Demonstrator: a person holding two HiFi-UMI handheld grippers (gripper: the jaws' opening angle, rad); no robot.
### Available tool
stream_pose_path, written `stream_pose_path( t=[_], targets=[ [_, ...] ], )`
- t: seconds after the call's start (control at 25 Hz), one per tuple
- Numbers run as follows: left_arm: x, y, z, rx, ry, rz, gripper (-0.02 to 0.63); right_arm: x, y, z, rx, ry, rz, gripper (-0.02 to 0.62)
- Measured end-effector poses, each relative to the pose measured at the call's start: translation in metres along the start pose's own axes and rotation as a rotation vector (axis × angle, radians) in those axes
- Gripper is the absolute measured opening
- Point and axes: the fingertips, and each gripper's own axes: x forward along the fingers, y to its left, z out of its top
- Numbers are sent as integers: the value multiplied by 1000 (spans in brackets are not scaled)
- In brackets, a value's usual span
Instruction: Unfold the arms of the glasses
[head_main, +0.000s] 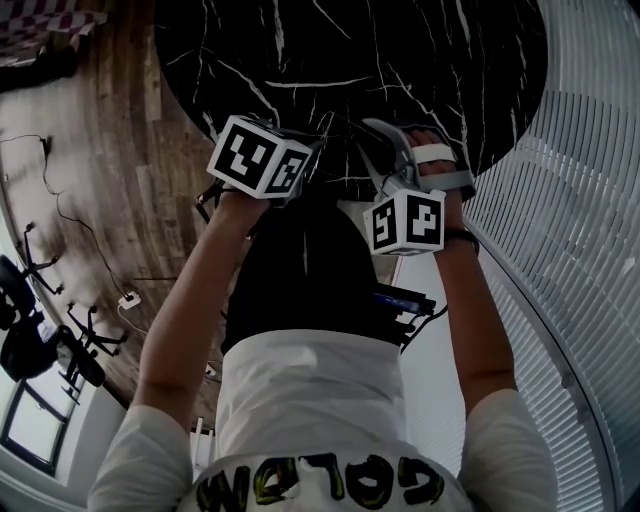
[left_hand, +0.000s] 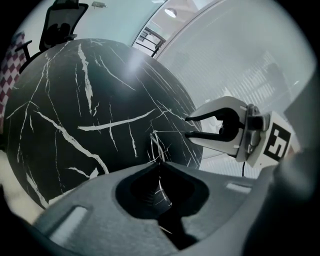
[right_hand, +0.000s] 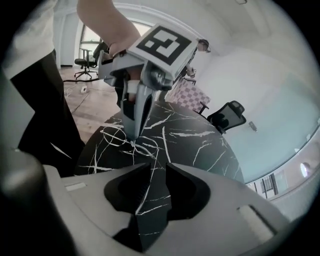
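A thin wire-framed pair of glasses (left_hand: 156, 142) hangs just above the black marble table (left_hand: 75, 100). My left gripper (left_hand: 159, 165) is shut on it at the frame's near part. In the right gripper view the left gripper (right_hand: 134, 132) points down with the glasses (right_hand: 142, 146) at its fingertips. My right gripper (right_hand: 159, 167) is open, with only table showing in the gap. In the left gripper view the right gripper (left_hand: 187, 126) sits just right of the glasses, jaws apart and empty. In the head view both grippers, left (head_main: 300, 165) and right (head_main: 405, 140), hover at the table's (head_main: 350, 50) near edge.
An office chair (right_hand: 230, 115) stands behind the round table and another (head_main: 30, 330) on the wooden floor (head_main: 90, 150) at left, among cables. A white slatted wall (head_main: 570, 200) curves along the right. A checked cloth (right_hand: 187, 95) lies beyond the table.
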Motion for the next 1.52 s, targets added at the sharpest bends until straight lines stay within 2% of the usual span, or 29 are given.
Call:
stream_pose_path(
  t=[0.08,0.2,0.32,0.44,0.6,0.68,0.76,1.0,1.52],
  targets=[
    [-2,0,1,7,-2,8,11,-7,-2,12,-3,-48,-3,110],
    [-4,2,2,10,-6,17,11,-8,10,27,-78,-79,27,98],
    [-3,1,5,16,-5,21,11,2,23,31,-156,-66,63,84],
    [-3,0,6,31,6,23,11,13,29,32,-246,-40,80,101],
    [-1,-1,6,54,19,23,11,23,29,34,-368,-14,80,123],
    [0,-2,5,55,19,18,11,28,27,39,-398,-22,69,126],
    [0,-3,5,53,12,18,11,31,27,41,-415,-28,68,122],
    [-3,-1,7,49,-2,21,11,33,32,36,-434,-11,86,53],
    [-15,19,16,-2,-58,65,11,21,34,19,-368,30,97,26]
  ],
)
